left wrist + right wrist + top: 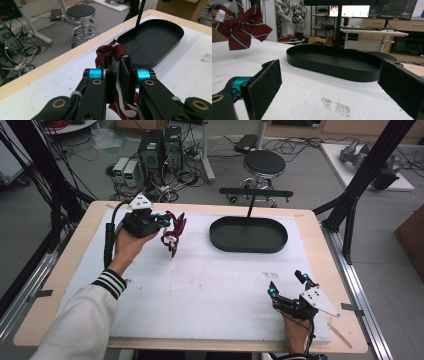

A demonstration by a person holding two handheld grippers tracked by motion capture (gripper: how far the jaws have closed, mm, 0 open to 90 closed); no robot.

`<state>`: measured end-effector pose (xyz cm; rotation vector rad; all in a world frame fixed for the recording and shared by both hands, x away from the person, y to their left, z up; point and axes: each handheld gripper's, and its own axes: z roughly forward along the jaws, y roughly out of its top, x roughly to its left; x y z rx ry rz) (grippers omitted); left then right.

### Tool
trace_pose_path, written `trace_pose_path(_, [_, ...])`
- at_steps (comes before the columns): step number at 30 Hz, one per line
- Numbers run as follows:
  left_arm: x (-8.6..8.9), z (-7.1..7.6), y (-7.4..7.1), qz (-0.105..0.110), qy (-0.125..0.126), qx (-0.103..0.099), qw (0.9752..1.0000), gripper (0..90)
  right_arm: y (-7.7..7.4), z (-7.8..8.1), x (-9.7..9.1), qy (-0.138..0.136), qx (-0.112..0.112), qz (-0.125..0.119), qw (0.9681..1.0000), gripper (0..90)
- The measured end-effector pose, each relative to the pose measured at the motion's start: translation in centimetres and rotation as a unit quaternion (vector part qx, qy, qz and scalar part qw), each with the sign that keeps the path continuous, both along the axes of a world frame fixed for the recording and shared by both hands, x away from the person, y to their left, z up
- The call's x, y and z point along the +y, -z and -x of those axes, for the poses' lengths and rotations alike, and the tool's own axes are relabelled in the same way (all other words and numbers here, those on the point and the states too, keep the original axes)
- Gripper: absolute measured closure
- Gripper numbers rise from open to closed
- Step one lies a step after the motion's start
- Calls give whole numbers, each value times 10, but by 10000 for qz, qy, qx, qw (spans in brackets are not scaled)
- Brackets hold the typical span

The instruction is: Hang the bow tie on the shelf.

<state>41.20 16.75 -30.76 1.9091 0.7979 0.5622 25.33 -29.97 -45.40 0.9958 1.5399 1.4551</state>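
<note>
- Nearest in the high view, the right gripper (286,283) rests on the white table (210,290) with jaws spread apart, holding nothing.
- Left gripper (161,221) holds the red striped bow (173,234) up, left of the black tray (248,235).
- Left gripper view: jaws clenched on the bow (112,51), tray (152,40) beyond.
- Right gripper view: bow (242,28) hangs above the table, left of the tray (332,62).

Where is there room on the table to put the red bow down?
Bare white mat lies between the two hand-held grippers. The black tray has a bare floor too, beside its upright post. No part of the table is crowded.
</note>
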Motion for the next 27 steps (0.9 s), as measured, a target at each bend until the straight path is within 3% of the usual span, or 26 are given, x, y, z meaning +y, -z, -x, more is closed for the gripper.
trace_pose_path(13, [-42,-15,-2,112,374,-189,9991,835,0,0,-1,25,-28,-31,10000,43])
trace_pose_path(17, [-53,-19,0,194,574,-340,9976,835,0,0,-1,25,-33,-51,10000,43])
trace_pose_path(22, [-64,-28,1,372,746,-393,9957,835,0,0,-1,33,-2,-85,10000,43])
trace_pose_path(27, [-75,-36,0,399,861,-421,9946,835,0,0,-1,35,-15,-78,10000,43])
